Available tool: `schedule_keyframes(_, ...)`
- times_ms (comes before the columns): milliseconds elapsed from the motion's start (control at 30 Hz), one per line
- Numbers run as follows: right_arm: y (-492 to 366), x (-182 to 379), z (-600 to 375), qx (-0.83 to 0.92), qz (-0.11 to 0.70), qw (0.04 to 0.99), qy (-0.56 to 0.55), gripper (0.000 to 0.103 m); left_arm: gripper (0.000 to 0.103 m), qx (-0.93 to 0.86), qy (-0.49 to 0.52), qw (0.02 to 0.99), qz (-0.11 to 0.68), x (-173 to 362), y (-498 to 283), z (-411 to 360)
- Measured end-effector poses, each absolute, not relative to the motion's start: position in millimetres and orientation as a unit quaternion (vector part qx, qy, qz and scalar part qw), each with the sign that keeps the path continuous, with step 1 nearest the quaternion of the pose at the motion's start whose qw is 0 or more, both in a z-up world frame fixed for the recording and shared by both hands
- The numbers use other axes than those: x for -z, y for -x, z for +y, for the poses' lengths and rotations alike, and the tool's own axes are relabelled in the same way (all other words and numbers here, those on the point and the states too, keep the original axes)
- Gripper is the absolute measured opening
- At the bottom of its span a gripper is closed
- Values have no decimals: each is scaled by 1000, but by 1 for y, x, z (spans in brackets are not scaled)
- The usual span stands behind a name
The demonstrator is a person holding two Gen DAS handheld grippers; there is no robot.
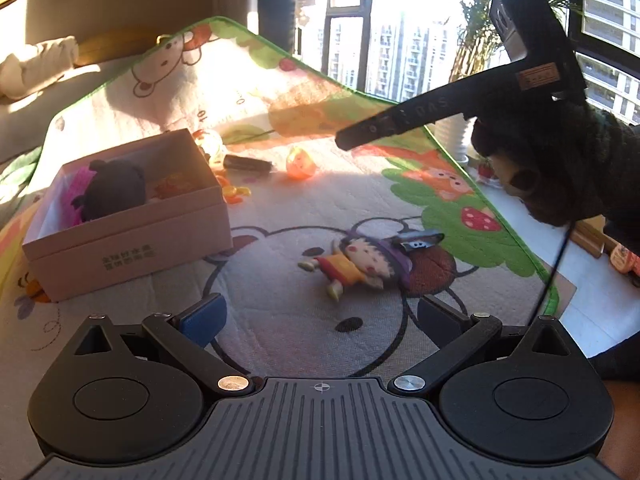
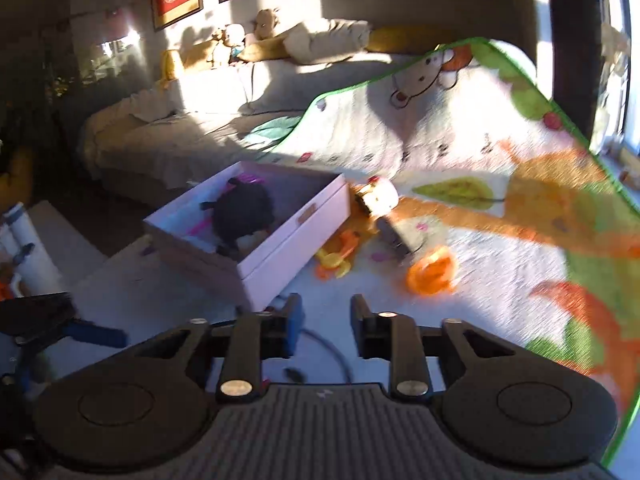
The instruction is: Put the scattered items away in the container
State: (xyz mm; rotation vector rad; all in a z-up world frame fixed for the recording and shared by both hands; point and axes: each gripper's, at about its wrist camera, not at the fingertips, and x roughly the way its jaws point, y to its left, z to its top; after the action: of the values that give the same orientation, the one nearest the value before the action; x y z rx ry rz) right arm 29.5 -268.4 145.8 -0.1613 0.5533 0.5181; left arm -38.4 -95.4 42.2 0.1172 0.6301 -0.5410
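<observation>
A pink open box sits on the cartoon play mat at left, holding a black plush and pink and orange bits. It also shows in the right wrist view with the plush. A girl doll in orange lies on the mat just ahead of my open, empty left gripper. Beyond the box lie an orange toy, a dark tube and yellow-orange pieces. My right gripper is open and empty, near the box's corner; its body shows in the left view.
A sofa with cushions and plush toys stands behind the mat. A white-and-red toy, a grey block and an orange toy lie right of the box. Windows and a plant are at the far right.
</observation>
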Motion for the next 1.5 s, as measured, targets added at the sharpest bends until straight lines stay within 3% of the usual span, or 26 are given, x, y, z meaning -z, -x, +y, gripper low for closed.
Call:
schedule_keyframes(67, -46, -137, -268, -220, 245, 937, 113, 51, 103, 261, -54, 911, 314, -38, 34, -98)
schedule_keyframes(133, -69, -126, -267, -205, 251, 938, 122, 66, 103, 262, -52, 909, 321, -34, 30, -99)
schedule_keyframes(400, -162, -68, -261, -163, 339, 925, 58, 71, 103, 258, -48, 902, 343, -25, 15, -101)
schedule_keyframes(467, -164, -62, -259, -161, 338, 925, 65, 55, 103, 257, -50, 901, 346, -25, 13, -101)
schedule_keyframes(567, -151, -66, -265, -166, 326, 928, 63, 45, 103, 261, -46, 899, 348, -25, 10, -102)
schedule_keyframes(600, -143, -70, -270, -172, 324, 928, 61, 23, 103, 263, -42, 898, 350, -25, 9, -103)
schedule_keyframes(633, -134, -75, -276, -176, 327, 927, 54, 12, 103, 266, -39, 897, 351, -24, 7, -104)
schedule_keyframes(967, -17, -85, -342, -175, 332, 927, 24, 13, 103, 298, -49, 883, 359, -12, -21, -144)
schedule_keyframes(1000, -6, -83, -347, -167, 330, 929, 23, 16, 103, 295, -53, 884, 359, -10, -22, -148)
schedule_keyframes(1100, 21, -78, -357, -162, 329, 930, 3, 46, 103, 296, -64, 882, 361, -4, -29, -157)
schedule_keyframes(1133, 28, -76, -360, -175, 332, 927, -13, 50, 103, 297, -66, 880, 364, -3, -31, -159)
schedule_keyframes(1267, 45, -67, -354, -187, 337, 923, 4, 50, 103, 318, -69, 871, 369, -3, -33, -164)
schedule_keyframes(1500, 28, -60, -359, -129, 330, 935, 12, 62, 103, 416, -40, 820, 391, -8, -3, -180)
